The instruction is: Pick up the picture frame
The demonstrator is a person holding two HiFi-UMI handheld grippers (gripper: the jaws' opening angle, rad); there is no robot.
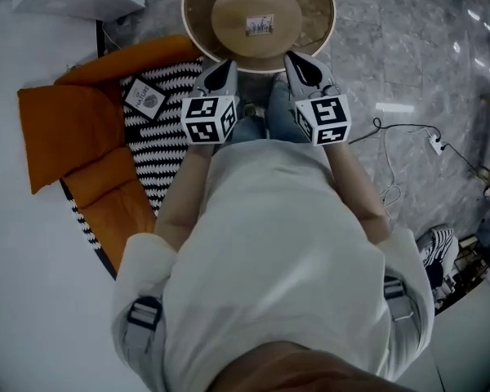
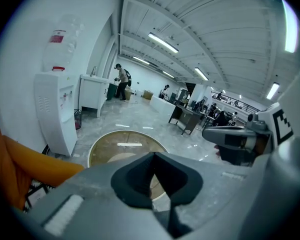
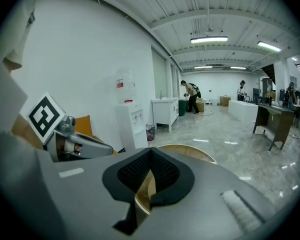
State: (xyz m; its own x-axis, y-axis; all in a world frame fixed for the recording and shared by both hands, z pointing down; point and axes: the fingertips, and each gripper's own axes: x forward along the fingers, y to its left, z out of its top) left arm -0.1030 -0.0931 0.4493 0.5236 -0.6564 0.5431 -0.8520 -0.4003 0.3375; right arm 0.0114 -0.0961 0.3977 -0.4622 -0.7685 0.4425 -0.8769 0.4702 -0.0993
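Left tool [image 1: 219,76] and right tool [image 1: 306,70] both closed, nothing in either. Round picture frame [image 1: 257,6] (my read, no other candidate) lies flat on the floor [image 1: 408,47] just ahead, untouched. Grip and lift still to do.

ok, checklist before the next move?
1. Jaws of the left gripper apart: not ok, shut and empty.
2. Jaws of the right gripper apart: not ok, shut and empty.
3. Target identified: cannot tell; only a round wooden disc lies ahead.
4. Both grippers aimed at the disc: ok.
5. Orange cushion clear of the grippers: ok, it lies off to the left.
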